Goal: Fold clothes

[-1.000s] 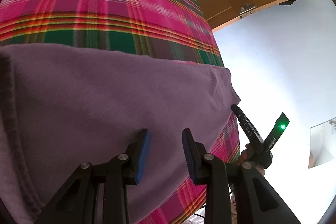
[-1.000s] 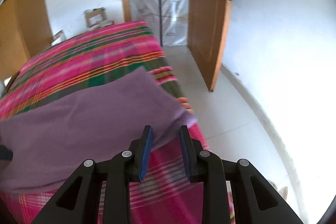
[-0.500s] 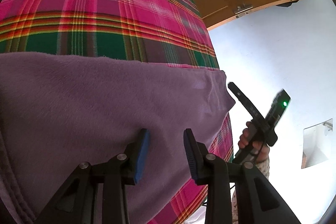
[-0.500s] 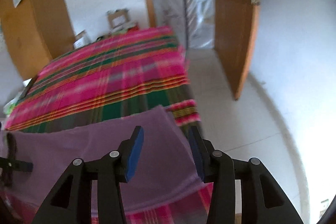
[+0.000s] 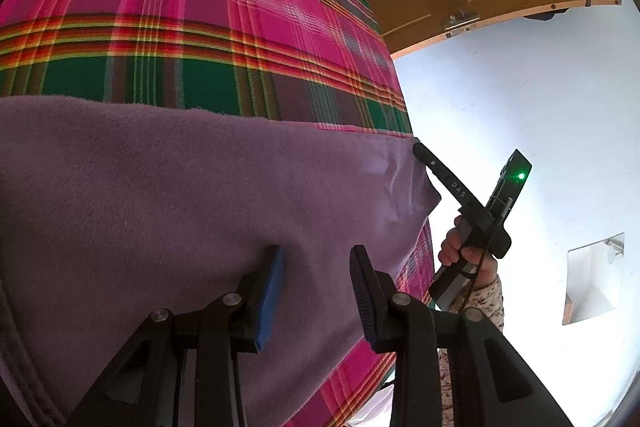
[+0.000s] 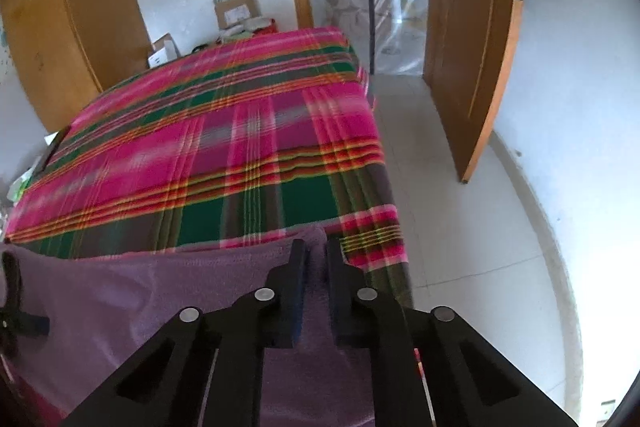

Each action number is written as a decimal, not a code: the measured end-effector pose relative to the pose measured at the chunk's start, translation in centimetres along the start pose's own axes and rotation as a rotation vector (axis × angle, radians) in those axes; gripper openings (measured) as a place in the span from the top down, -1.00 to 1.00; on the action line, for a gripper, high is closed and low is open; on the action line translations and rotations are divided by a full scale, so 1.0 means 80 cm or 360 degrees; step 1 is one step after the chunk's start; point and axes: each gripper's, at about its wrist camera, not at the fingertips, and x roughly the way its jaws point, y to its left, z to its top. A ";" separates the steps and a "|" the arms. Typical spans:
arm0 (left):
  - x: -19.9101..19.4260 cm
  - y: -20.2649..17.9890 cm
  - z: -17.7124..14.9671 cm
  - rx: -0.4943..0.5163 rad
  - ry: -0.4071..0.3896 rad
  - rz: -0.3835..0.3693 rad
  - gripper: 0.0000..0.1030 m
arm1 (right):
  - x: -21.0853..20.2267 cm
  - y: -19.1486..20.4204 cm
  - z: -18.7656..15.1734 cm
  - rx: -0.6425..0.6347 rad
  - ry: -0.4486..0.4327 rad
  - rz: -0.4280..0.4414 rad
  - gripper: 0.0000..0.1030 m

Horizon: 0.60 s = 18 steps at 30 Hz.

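White walls, an open wooden door [image 6: 472, 39] and a plastic-sheeted doorway frame the bed, which is covered by a pink, green and orange plaid blanket [image 5: 192, 27]. Across its near end lies the task's thing, a soft purple fleece garment [image 5: 180, 195], spread fairly flat with its far edge running across the plaid and one corner reaching the bed's side.

Starting at the left, we see the left tool [image 5: 316, 287] hovering low over the purple fleece near its near edge, jaws standing wide with nothing pinched between them. We judge that if it closes where it is, it may gather only a shallow tuck of nap, or catch the blanket beneath along with the garment.

Further right, the right tool [image 6: 316, 263] sits at the garment's far right corner, its jaws closing to a narrow gap with a fold of purple cloth between them. From the left wrist view its tip meets that same corner right at the bed's edge, held by a hand [image 5: 460, 251] in a patterned sleeve. The bite looks small and close to the hem, so we think a quick lift could pull the corner free. Since only one corner is gripped, lifting now would likely drag the fleece askew and wrinkle it, or slide it off the side of the bed.
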 end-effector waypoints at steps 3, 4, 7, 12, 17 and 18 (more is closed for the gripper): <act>-0.001 0.000 -0.002 0.0005 -0.0004 0.0007 0.32 | -0.003 0.001 0.001 -0.0004 -0.0037 -0.0078 0.93; -0.002 0.000 -0.002 0.0007 -0.0005 0.0009 0.32 | 0.000 0.000 0.003 -0.0006 -0.0028 -0.0118 0.95; -0.003 0.000 -0.003 0.0004 -0.0006 0.0008 0.32 | 0.002 -0.011 0.002 0.0060 0.0002 -0.0135 0.98; -0.001 -0.002 -0.003 0.0007 -0.0010 0.0023 0.32 | -0.014 -0.031 -0.003 0.0140 -0.0024 -0.0072 0.92; 0.001 -0.005 -0.003 0.0013 -0.0016 0.0039 0.32 | -0.035 -0.048 -0.011 0.0266 -0.0058 0.0023 0.53; 0.002 -0.006 -0.003 0.0016 -0.0016 0.0043 0.32 | -0.041 -0.051 -0.016 0.0290 -0.0064 0.0042 0.43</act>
